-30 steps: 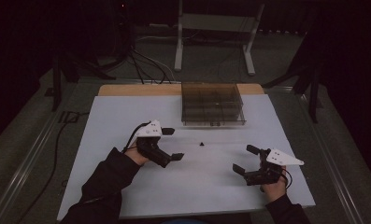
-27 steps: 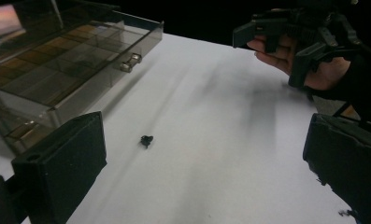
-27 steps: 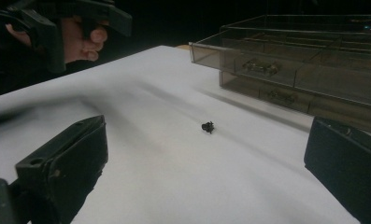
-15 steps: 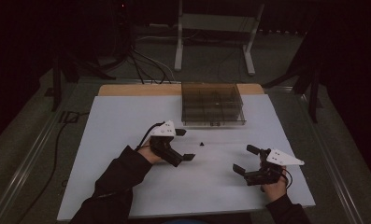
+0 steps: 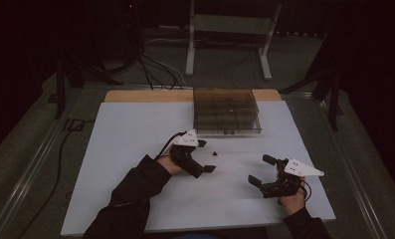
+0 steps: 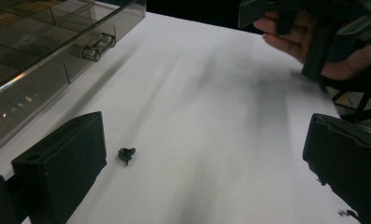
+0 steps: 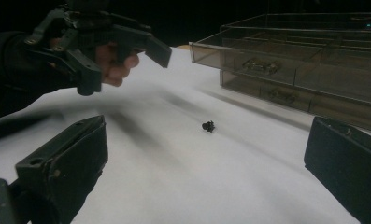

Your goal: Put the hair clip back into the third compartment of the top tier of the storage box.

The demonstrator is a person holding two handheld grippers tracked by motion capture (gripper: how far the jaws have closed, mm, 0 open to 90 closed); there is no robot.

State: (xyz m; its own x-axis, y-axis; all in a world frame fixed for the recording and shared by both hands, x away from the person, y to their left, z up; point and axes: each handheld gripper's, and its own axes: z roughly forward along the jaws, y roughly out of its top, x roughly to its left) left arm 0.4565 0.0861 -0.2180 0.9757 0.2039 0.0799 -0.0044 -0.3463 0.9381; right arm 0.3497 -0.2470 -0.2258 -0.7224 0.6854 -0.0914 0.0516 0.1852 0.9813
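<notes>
In the high view the left gripper (image 5: pixel 201 157) is hovering, jaws spread, just beside the small black part (image 5: pixel 215 153) lying on the white desk (image 5: pixel 125 134) near the clear box (image 5: pixel 227 110), probably for pinching it; in the left gripper view it is looking tiny and knobby; in the right gripper view the right gripper (image 7: pixel 206 172) is waiting with spread jaws

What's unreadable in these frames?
- Small black part: too small in all three views to identify.
- Clear compartment box: contents unclear; dim light and glare, cropped in the left gripper view.
- Right gripper: partly cut off by the left gripper view's top edge.
</notes>
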